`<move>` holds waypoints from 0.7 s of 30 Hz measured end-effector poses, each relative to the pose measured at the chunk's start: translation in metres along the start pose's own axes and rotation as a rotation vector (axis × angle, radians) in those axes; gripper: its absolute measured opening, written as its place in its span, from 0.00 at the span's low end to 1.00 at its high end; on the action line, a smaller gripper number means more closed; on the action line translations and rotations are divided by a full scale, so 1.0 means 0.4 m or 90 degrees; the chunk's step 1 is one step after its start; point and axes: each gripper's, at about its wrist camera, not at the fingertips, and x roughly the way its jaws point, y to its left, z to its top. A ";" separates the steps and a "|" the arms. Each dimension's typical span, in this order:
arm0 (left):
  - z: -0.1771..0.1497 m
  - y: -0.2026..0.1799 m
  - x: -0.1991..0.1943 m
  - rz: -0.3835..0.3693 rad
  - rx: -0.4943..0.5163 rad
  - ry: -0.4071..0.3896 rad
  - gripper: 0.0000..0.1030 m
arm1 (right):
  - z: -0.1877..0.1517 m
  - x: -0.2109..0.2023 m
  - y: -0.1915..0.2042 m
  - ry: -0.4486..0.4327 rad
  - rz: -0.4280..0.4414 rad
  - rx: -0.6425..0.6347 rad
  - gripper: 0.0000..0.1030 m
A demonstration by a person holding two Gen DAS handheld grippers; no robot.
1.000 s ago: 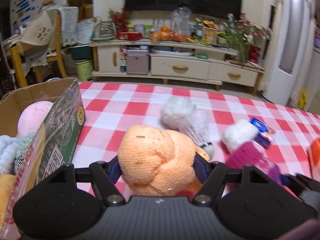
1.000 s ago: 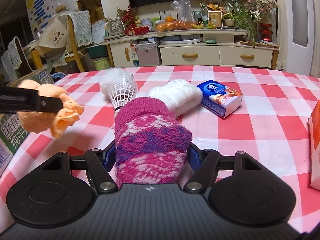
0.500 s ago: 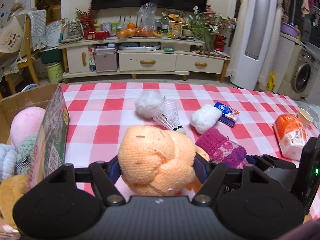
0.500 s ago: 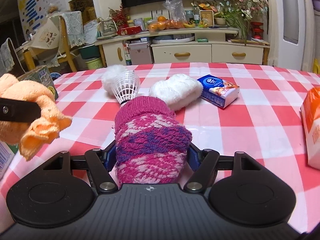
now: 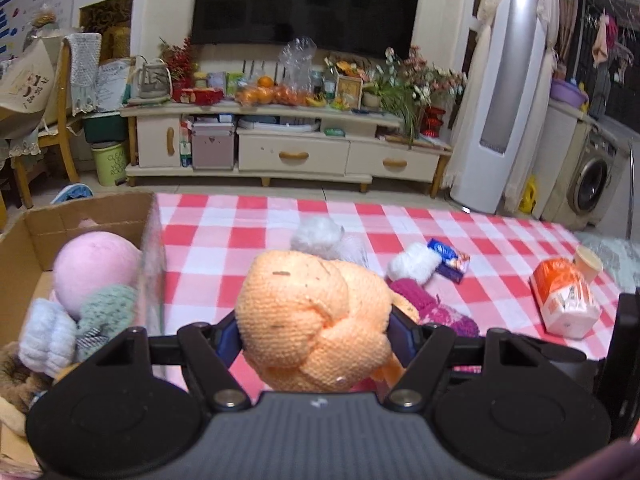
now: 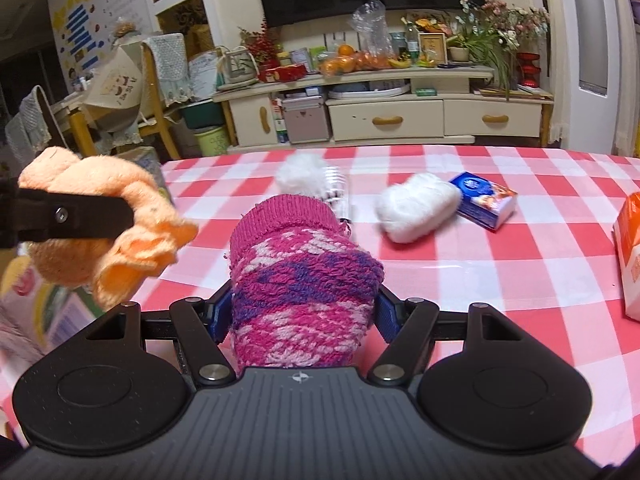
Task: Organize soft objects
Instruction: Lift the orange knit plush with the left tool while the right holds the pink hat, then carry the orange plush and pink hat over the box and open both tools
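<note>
Pink patterned sock (image 6: pixel 304 280) clamped in right gripper (image 6: pixel 306 312), jaws about half spread, held above checked tabletop (image 6: pixel 500 280). Orange knit bundle (image 5: pixel 316 320) pinched in left gripper (image 5: pixel 316 332), raised beside cardboard box (image 5: pixel 84 216).

A lived-in home living room. A large dark television (image 5: pixel 306 2) hangs above a cream media cabinet (image 5: pixel 288 152) crowded with oranges (image 5: pixel 266 94), flowers (image 5: pixel 416 76) and a framed picture (image 5: pixel 349 88). A red-and-white checked cloth covers the table (image 5: pixel 248 240). A washing machine (image 5: pixel 592 184) stands at the right, and a wooden chair (image 6: pixel 154 92) draped with cloth at the left.
</note>
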 end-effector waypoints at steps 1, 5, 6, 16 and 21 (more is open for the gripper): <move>0.002 0.008 -0.008 -0.001 -0.005 -0.006 0.69 | 0.003 -0.004 0.007 -0.001 0.006 0.001 0.82; 0.007 0.043 -0.038 0.003 -0.027 -0.031 0.69 | 0.029 -0.022 0.047 -0.015 0.023 -0.008 0.82; 0.008 0.052 -0.044 0.003 -0.035 -0.036 0.69 | 0.039 -0.023 0.058 -0.018 0.030 -0.009 0.82; 0.029 0.196 -0.116 0.056 -0.117 -0.115 0.69 | 0.119 -0.006 0.200 -0.055 0.104 -0.059 0.82; 0.034 0.319 -0.123 0.124 -0.192 -0.127 0.69 | 0.138 0.026 0.271 -0.058 0.146 -0.082 0.82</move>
